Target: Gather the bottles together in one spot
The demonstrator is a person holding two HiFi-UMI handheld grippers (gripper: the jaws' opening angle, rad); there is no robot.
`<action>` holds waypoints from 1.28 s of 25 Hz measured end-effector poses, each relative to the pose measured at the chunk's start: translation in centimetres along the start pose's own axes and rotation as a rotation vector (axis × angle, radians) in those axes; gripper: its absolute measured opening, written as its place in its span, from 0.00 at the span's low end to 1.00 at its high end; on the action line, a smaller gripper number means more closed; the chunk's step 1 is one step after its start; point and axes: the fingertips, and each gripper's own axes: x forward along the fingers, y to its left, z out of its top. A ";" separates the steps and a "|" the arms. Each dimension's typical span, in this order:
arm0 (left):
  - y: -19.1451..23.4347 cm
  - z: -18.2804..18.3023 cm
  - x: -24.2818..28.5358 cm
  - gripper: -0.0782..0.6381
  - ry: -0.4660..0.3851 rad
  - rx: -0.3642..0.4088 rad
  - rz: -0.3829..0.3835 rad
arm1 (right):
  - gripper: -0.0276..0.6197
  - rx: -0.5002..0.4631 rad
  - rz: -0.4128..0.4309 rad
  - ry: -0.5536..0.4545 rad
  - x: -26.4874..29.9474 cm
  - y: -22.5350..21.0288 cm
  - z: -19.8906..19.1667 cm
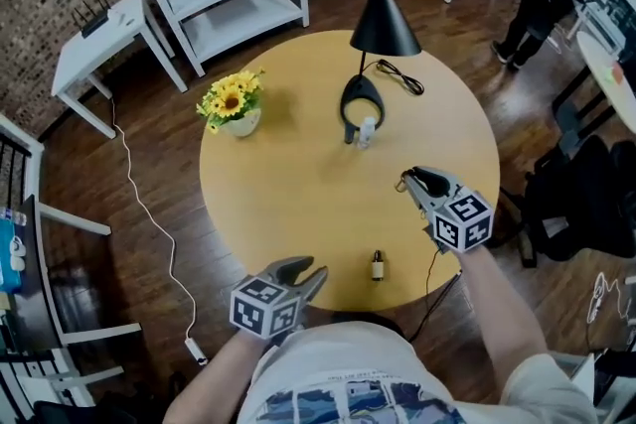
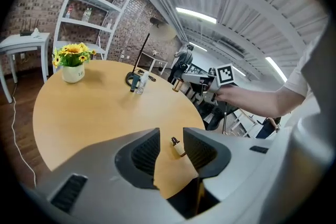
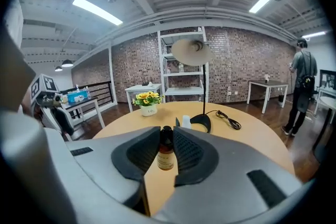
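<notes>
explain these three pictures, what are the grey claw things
No robot: a person holds a gripper in each hand. The head view looks down from a camera on their head; the other two come from cameras riding on each gripper, looking along its jaws. On the round table stand a black lamp, a pot of sunflowers, a clear bottle by the lamp's base and a small brown bottle near the front edge. The right gripper has its jaws shut on a second brown bottle. The left gripper is open and empty; the small bottle only shows beyond its jaws.
</notes>
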 end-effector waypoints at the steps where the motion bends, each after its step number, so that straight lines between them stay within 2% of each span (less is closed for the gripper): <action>1: 0.0 0.1 0.5 0.31 0.003 -0.013 0.007 | 0.15 -0.014 -0.004 0.009 1.2 -1.3 -0.6; 9: 0.7 0.6 2.0 0.31 0.018 -0.094 0.097 | 0.15 -0.074 -0.012 0.024 10.5 -8.4 -3.6; 17: 2.4 0.8 2.5 0.31 0.029 -0.165 0.153 | 0.15 -0.093 -0.015 0.033 17.8 -10.7 -5.2; 21: 1.8 0.5 3.3 0.31 0.041 -0.183 0.146 | 0.15 -0.101 -0.032 0.061 19.3 -11.5 -7.0; 26: 2.0 0.2 3.6 0.31 0.042 -0.173 0.150 | 0.15 -0.103 -0.071 0.031 19.6 -12.2 -7.2; 31: 2.1 0.4 3.6 0.31 0.043 -0.164 0.134 | 0.19 -0.089 -0.103 0.045 19.3 -12.6 -7.6; 32: 2.1 0.5 3.6 0.31 0.044 -0.161 0.129 | 0.23 -0.084 -0.104 0.052 19.3 -12.7 -7.7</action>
